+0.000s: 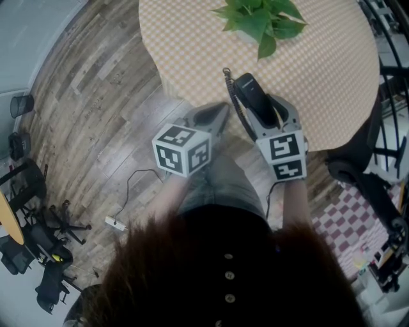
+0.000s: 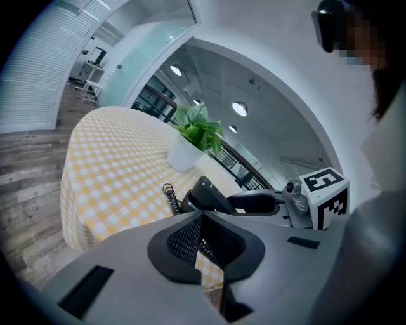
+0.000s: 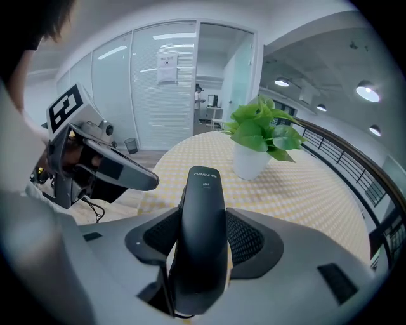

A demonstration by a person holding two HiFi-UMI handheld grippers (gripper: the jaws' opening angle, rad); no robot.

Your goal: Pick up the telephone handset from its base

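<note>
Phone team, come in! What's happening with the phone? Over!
Right gripper shut on black handset, lifted near table edge. Left gripper shut, empty. Potted plant stands clear.

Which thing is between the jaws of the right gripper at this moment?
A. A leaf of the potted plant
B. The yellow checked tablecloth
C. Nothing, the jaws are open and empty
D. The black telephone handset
D: in the right gripper view, the black telephone handset stands upright between the two pads of the right gripper, which close on its sides. The potted plant sits apart on the table behind it.
</note>
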